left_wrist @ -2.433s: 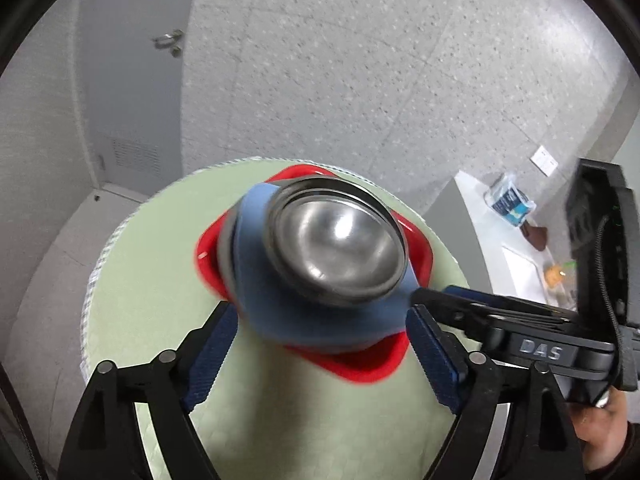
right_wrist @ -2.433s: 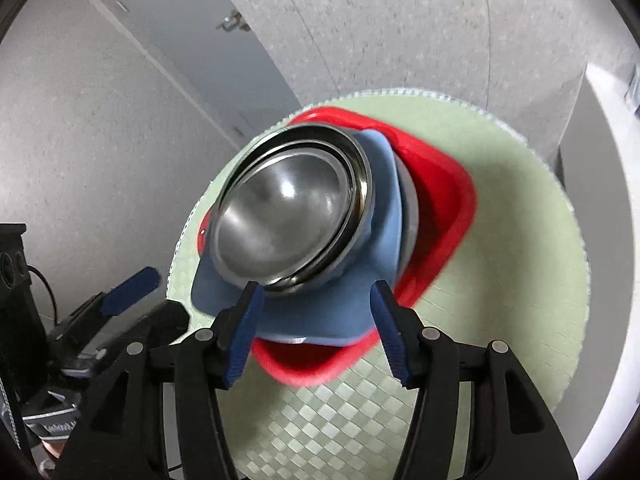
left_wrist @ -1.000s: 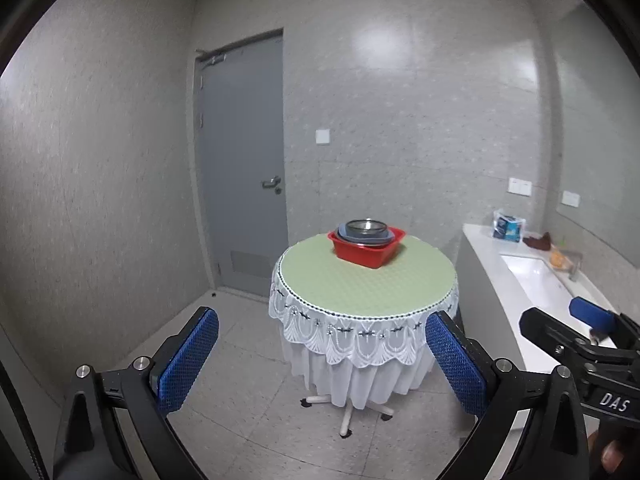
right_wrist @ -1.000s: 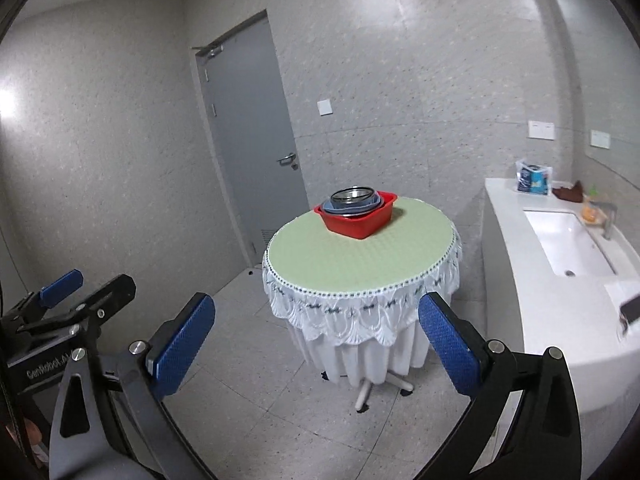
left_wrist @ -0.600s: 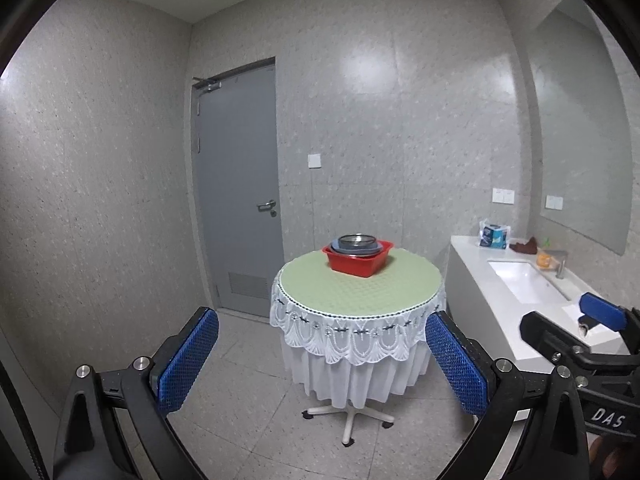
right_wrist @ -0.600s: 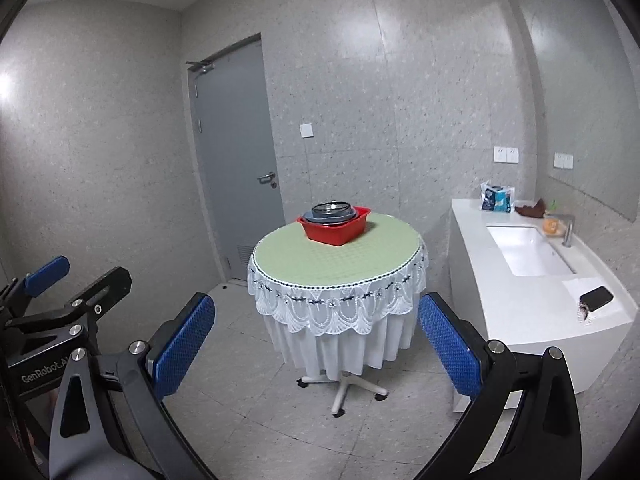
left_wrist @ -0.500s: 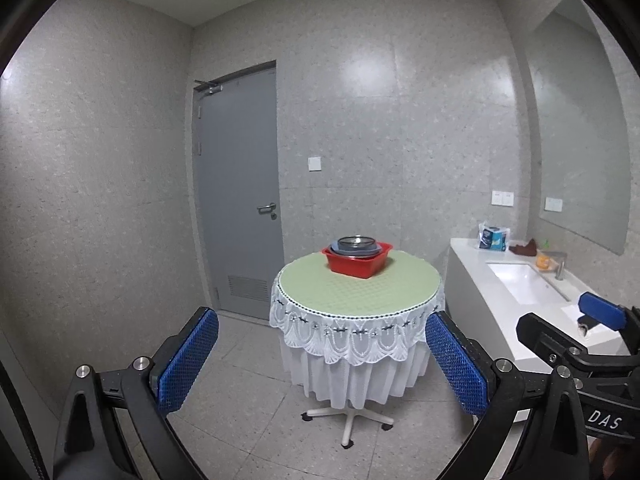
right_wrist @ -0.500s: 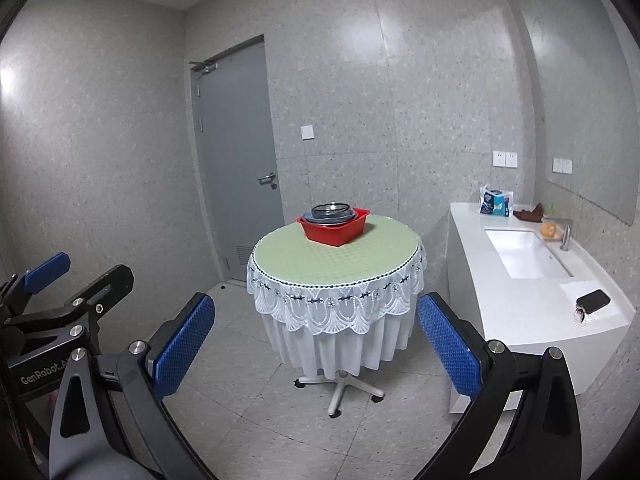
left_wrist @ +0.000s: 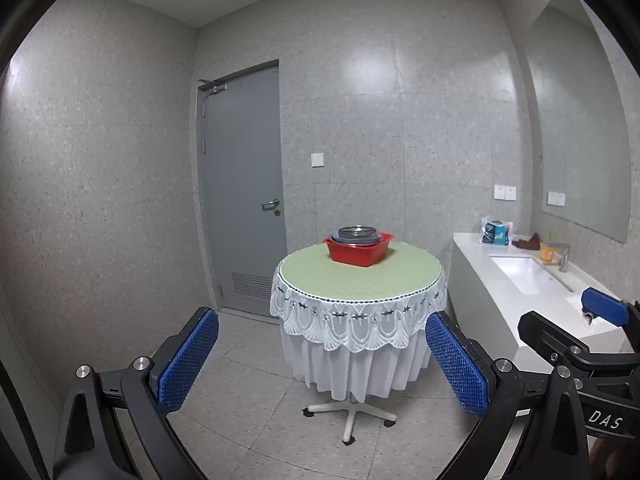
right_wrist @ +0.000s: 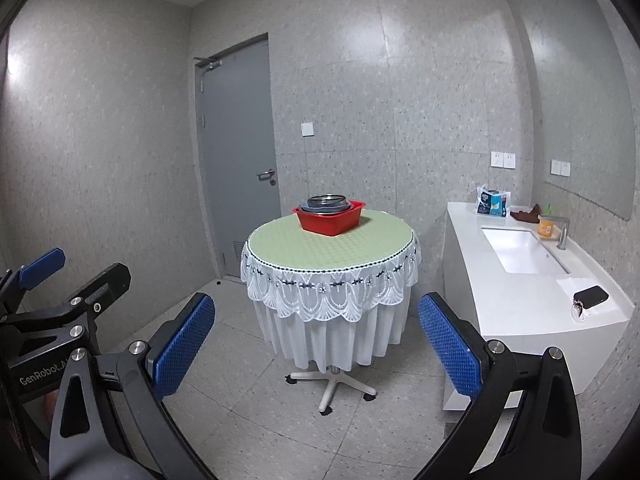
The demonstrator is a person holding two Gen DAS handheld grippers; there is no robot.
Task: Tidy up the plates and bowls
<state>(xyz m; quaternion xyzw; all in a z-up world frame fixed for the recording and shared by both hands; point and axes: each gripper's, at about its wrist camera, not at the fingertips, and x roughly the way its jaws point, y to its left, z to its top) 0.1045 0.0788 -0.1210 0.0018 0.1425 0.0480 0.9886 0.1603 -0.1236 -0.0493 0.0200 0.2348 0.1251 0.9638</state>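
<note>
A red square basin [left_wrist: 357,253] stands on the far side of a round table [left_wrist: 360,280] with a green top and white lace cloth. Inside it sit a blue dish and stacked steel bowls [left_wrist: 357,233]. The same basin [right_wrist: 329,221] and steel bowls [right_wrist: 326,201] show in the right wrist view. My left gripper [left_wrist: 322,360] is open and empty, well back from the table. My right gripper [right_wrist: 316,344] is also open and empty, equally far back. The right gripper's body shows at the left wrist view's right edge.
A white sink counter [right_wrist: 520,272] stands right of the table, with a tissue pack [right_wrist: 493,203], a faucet, an orange bottle and a black object. A grey door [left_wrist: 244,200] is behind on the left. The table has a wheeled star base [left_wrist: 350,412] on a tiled floor.
Both grippers pulled far back from the basin; 2.4 s ago they were right at it. In the last half second the views barely shift.
</note>
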